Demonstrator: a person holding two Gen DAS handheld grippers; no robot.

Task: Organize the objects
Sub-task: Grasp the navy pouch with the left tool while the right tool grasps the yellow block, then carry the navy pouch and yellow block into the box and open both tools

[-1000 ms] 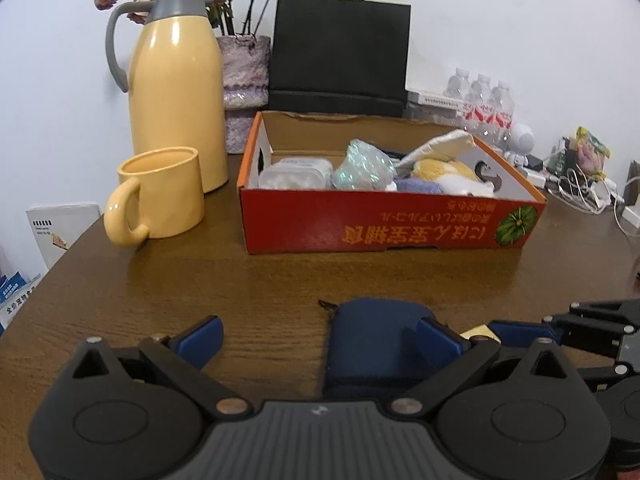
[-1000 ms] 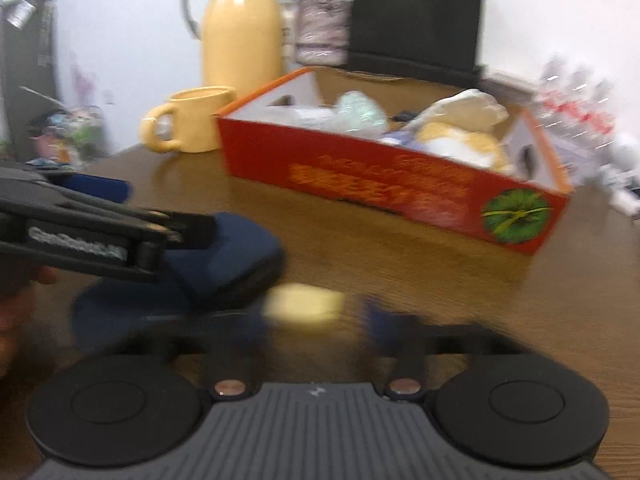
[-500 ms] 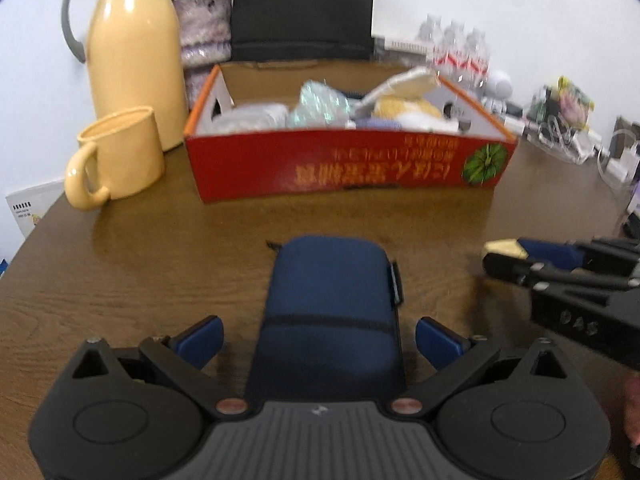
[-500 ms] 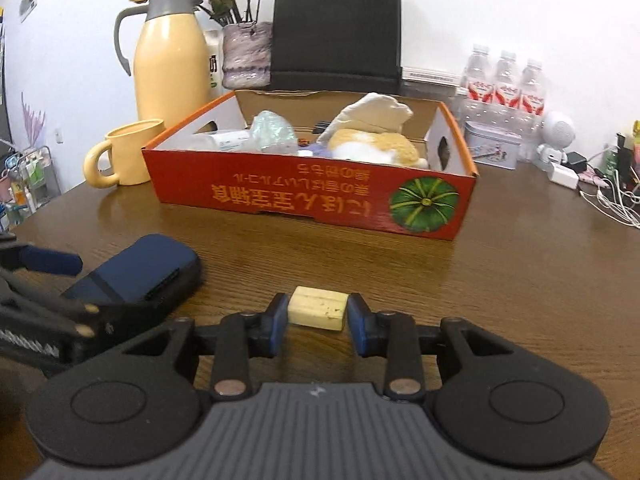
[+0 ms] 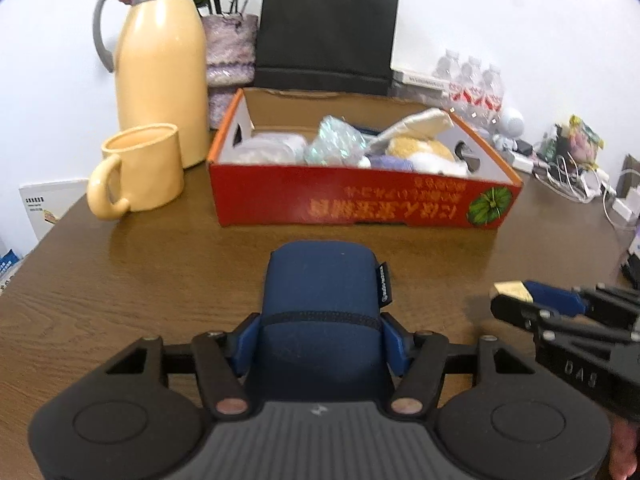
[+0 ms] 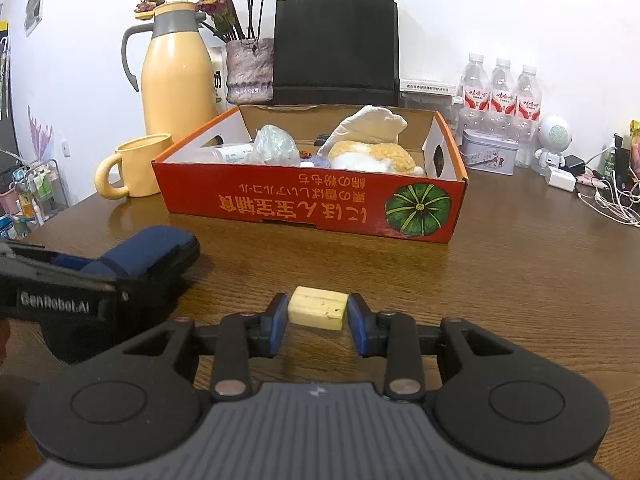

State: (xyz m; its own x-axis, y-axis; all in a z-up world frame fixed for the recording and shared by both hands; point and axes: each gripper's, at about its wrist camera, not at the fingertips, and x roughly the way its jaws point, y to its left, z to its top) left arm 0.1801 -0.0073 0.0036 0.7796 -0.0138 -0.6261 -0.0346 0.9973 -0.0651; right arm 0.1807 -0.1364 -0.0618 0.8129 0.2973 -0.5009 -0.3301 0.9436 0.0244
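1. The left gripper has just been closing its jaws, and its blue pads are now pressing both sides of the navy pouch lying on the brown table, near the red box.
2. The right gripper is pinching a pale yellow block just above the table, right of the pouch.
3. The box is sitting farther back, holding a plush toy.

The left gripper has just been closing, and its jaws, wide apart a second ago, now press both sides of the navy pouch. The right gripper, blurred a second ago, now shows sharp with the yellow block clamped between its jaws.
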